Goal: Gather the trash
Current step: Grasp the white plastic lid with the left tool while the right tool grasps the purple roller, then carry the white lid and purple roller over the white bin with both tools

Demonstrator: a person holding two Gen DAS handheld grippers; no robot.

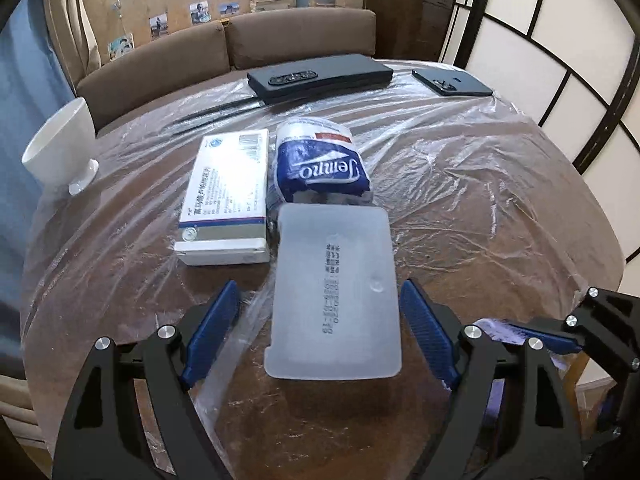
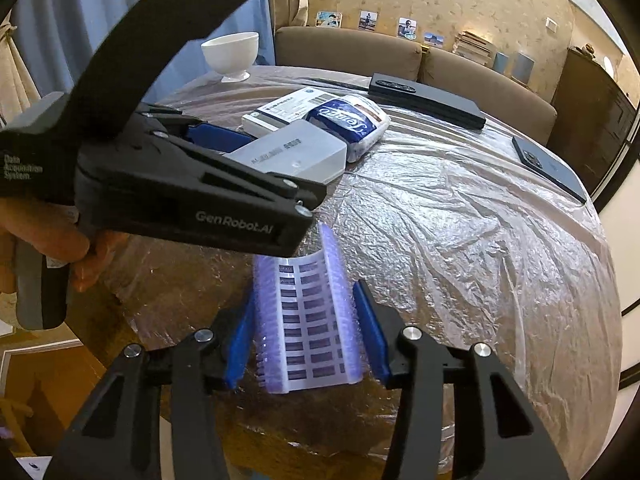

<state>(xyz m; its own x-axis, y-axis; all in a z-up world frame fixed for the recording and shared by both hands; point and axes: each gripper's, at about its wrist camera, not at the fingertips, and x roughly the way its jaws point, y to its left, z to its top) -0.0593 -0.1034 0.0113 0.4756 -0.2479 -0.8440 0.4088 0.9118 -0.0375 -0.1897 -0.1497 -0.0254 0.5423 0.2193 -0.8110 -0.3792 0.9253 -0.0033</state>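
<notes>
A frosted translucent plastic box (image 1: 336,296) lies on the plastic-covered round table (image 1: 480,200), between the blue pads of my left gripper (image 1: 316,300); the jaws stand open, a gap on each side. It also shows in the right wrist view (image 2: 296,148). Behind it lie a white medicine carton (image 1: 228,196) and a blue Tempo tissue pack (image 1: 320,164). My right gripper (image 2: 306,316) is open around a white strip of printed labels with purple bristly edges (image 2: 308,320); the pads stand close beside it and contact is unclear.
A white footed bowl (image 1: 60,148) stands at the table's left edge. A black folded device (image 1: 320,76), a black phone (image 1: 452,82) and a dark stick (image 1: 216,114) lie at the far side. A brown sofa (image 1: 300,36) is behind.
</notes>
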